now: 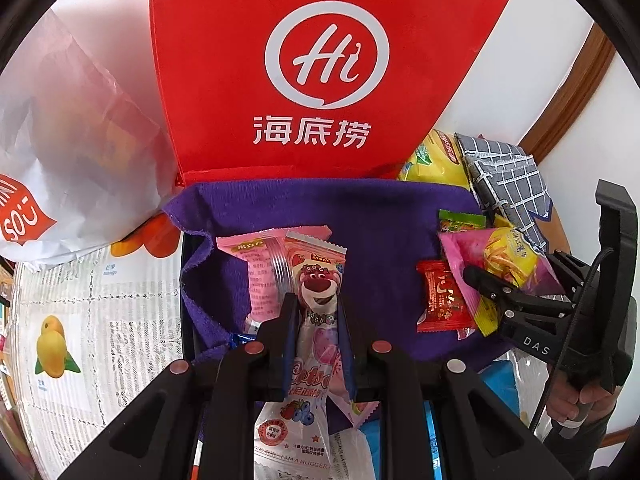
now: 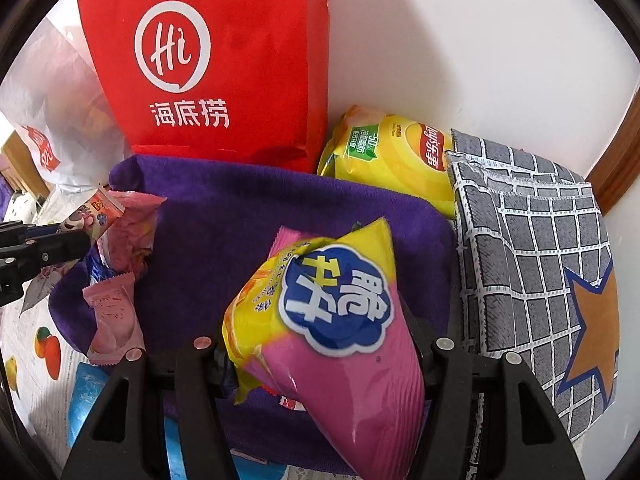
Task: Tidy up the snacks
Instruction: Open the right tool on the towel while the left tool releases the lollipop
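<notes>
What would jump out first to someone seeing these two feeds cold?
The big red bag with the white Hi logo, standing against the wall behind the purple cloth. Next, the left gripper clamped on a pink bear-print snack packet over the cloth's left side. On the right, the right gripper has a pink-and-yellow chip bag between its fingers.

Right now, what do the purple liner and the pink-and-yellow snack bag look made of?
Purple liner: soft knit or terry cloth, matte, with a fuzzy stitched edge. Pink-and-yellow snack bag: thin plastic film, glossy, crinkled with highlights; probably foil-lined, but I can't confirm.
</notes>
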